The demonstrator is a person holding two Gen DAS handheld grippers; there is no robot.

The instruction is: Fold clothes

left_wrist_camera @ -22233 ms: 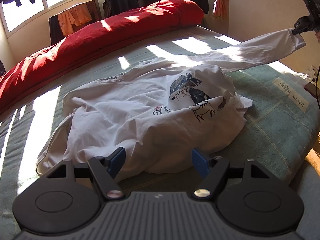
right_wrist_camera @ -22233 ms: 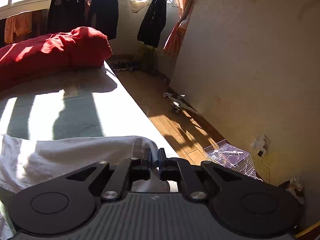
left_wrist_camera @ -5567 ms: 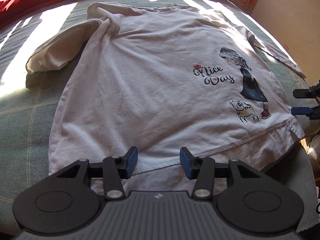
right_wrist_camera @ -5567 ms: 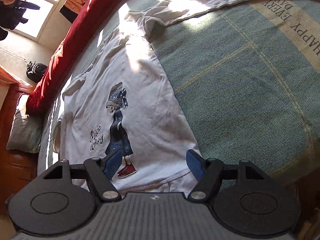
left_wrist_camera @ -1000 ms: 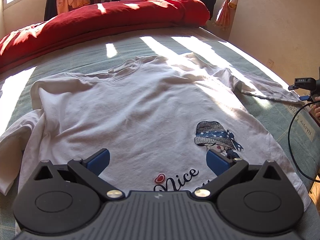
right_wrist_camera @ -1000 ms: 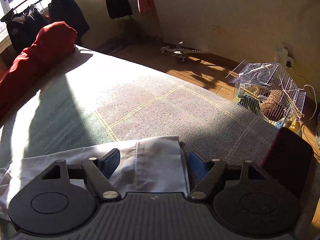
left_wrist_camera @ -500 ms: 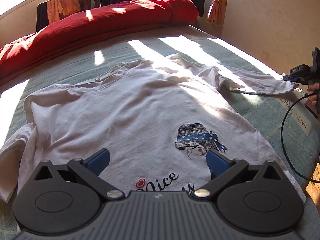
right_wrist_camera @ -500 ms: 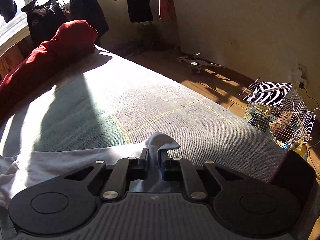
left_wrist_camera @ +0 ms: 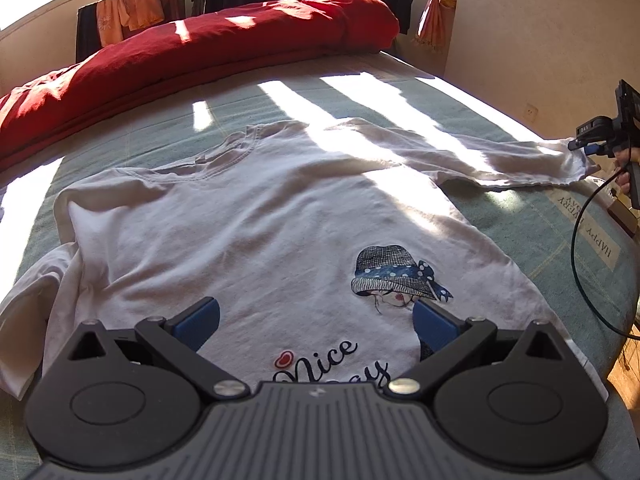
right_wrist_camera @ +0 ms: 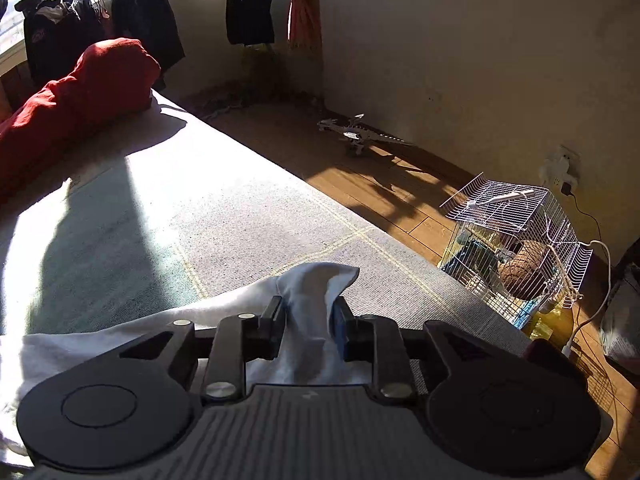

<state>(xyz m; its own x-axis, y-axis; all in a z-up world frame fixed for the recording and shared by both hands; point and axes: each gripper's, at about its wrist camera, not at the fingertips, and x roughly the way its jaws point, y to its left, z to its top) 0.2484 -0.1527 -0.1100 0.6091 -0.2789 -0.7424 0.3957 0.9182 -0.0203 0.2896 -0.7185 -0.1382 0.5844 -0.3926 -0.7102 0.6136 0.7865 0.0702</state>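
I have the white long-sleeved T-shirt [left_wrist_camera: 248, 216] spread print-side up on the green checked bedspread [left_wrist_camera: 532, 216], neckline toward the rolled red duvet [left_wrist_camera: 192, 52] at the far side of the bed, the "Nice Day" lettering and the hatted-girl print nearest my left tool. My left gripper [left_wrist_camera: 316, 316] hovers above the lower part of the shirt's front with its blue pads wide apart and nothing between them. My right gripper [right_wrist_camera: 308, 324] has the cuff [right_wrist_camera: 320, 280] of the outstretched sleeve [left_wrist_camera: 492, 160] bunched between its jaws; those jaws are opening at the moment, though the cloth still fills the gap and the pads look to be bearing on it, so I read it as a loosening hold rather than a release. In the left view that sleeve runs out straight toward the bed's edge, its end raised slightly where the right tool pinches it. I judge the step in hand to be the first fold: the shirt is flattened, and the sleeve is being dealt with before the body is folded. The opposite sleeve [left_wrist_camera: 28, 304] lies crumpled at the near left and is not yet laid out. Next, I think, the right gripper needs a firm hold on the cuff to carry it across the chest without dragging the body out of square, with the left free to pin the front. On the floor beyond the bed stand a wire cage [right_wrist_camera: 516, 236] and a toy dragon [right_wrist_camera: 356, 132], well clear of the work.
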